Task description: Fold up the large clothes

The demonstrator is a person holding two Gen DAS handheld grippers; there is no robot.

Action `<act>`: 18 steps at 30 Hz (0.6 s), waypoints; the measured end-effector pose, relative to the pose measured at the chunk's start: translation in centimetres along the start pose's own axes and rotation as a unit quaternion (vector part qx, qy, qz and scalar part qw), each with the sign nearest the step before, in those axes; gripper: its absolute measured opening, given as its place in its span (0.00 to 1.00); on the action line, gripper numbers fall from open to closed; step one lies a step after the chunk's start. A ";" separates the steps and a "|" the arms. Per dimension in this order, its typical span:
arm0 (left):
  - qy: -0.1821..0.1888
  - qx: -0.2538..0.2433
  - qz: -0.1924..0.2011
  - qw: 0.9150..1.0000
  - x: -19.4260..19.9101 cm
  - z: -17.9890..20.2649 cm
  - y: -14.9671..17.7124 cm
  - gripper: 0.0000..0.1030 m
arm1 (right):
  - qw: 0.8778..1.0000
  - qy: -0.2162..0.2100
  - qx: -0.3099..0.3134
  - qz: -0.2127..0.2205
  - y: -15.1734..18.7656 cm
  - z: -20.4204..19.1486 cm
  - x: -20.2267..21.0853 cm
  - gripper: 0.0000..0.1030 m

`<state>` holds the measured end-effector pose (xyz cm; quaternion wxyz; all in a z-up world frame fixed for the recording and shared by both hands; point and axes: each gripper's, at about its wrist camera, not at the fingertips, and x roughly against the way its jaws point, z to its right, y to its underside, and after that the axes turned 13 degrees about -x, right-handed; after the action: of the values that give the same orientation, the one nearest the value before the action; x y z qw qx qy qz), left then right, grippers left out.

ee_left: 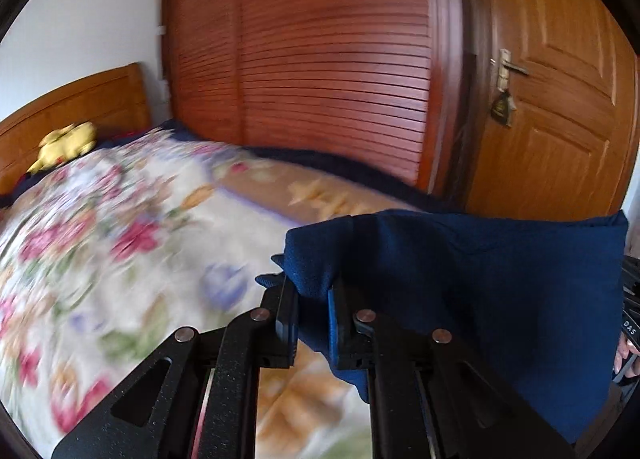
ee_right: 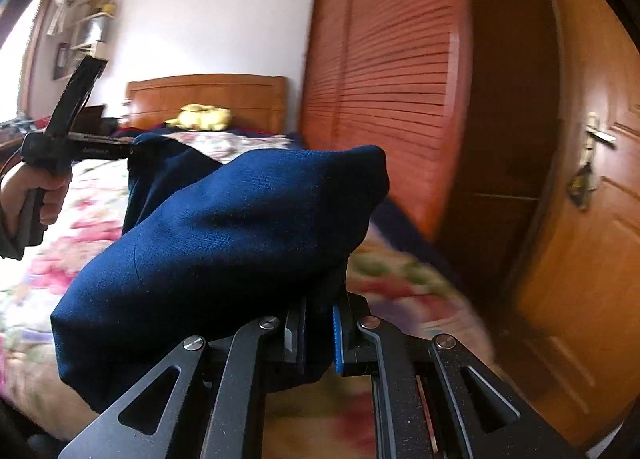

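Navy garment (ee_right: 224, 227) held up off the floral bedspread (ee_left: 100, 243), stretched btwn both grippers. Left gripper (ee_left: 313, 315) clamped on one bunched edge; right gripper (ee_right: 318, 333) clamped on another. Left hand (ee_right: 38, 191) on its handle, seen from right cam. Yellow plush toy (ee_right: 204, 117) near headboard (ee_right: 208, 97); louvred wardrobe (ee_left: 320, 59) & door (ee_left: 560, 99) behind.

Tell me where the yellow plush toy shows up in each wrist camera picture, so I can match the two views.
Left wrist view: the yellow plush toy lies at the far left, against the wooden headboard, beyond the flowered bedspread.
Right wrist view: the toy sits left of centre, in front of the headboard, above the dark blue garment.
Shared landmark: the slatted reddish wardrobe doors to the right of the bed.
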<state>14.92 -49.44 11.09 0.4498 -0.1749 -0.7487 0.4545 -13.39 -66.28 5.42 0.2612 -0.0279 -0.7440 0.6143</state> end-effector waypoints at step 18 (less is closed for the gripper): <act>0.040 -0.024 -0.031 0.998 -12.0 9.9 -5.7 0.31 | 0.983 0.123 -0.120 -0.068 3.4 14.8 -3.1 0.32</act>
<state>13.94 -65.69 7.92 0.4889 -0.1798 -0.7460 0.4148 -17.92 -79.84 -0.42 0.3864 -0.0834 -0.7750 0.4930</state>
